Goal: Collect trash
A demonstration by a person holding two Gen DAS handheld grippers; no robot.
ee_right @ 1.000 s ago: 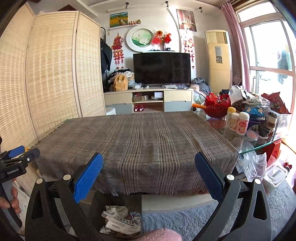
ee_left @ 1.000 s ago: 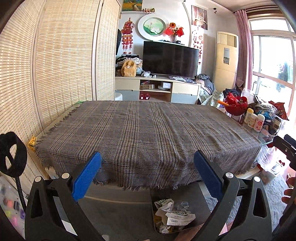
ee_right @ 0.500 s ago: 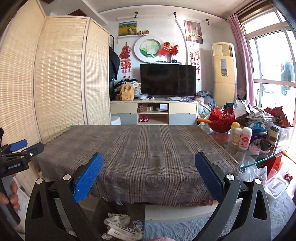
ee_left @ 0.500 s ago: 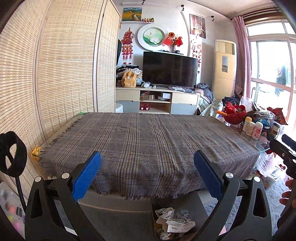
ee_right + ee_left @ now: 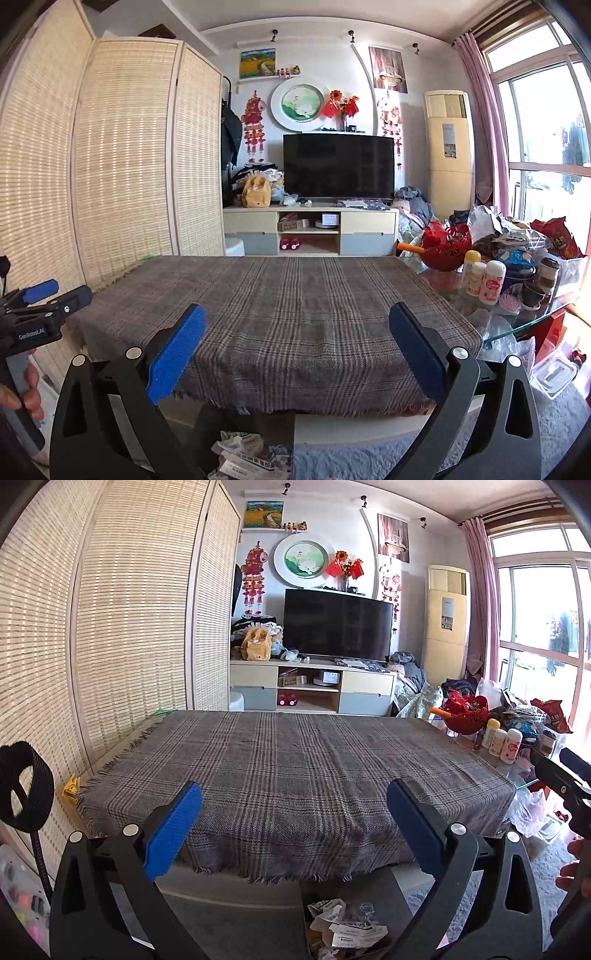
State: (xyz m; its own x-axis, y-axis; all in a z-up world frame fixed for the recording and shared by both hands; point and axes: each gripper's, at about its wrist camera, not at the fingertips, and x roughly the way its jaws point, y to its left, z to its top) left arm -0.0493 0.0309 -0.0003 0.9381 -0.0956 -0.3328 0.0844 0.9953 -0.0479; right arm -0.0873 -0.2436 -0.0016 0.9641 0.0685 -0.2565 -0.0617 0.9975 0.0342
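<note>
Below the near edge of the surface [image 5: 295, 775], on the floor: a dark bin [image 5: 391, 897] holding crumpled paper trash [image 5: 343, 923], white scraps with printed labels, piled loosely. In the right wrist view, the same trash [image 5: 251, 458] low between the two black fingers, bin wall [image 5: 258, 424] dark behind it. Above and just short of the bin, the left gripper [image 5: 293, 823], jaws spread wide, blue pads empty. Likewise the right gripper [image 5: 297, 345], jaws wide apart, nothing between them. Both held level, facing across the surface, draped in a grey plaid cloth [image 5: 288, 314] with fringed hem hanging over the near edge. Right of the cloth, on bare glass: a red bowl [image 5: 445, 247], three small bottles [image 5: 484, 277], snack bags and cups crowded together. Beyond, a television [image 5: 338, 624] on a low cabinet [image 5: 310, 690]. Along the left, a woven folding screen [image 5: 122, 158]. At the left edge of the right wrist view, a hand [image 5: 26, 384] gripping the other tool's handle.
</note>
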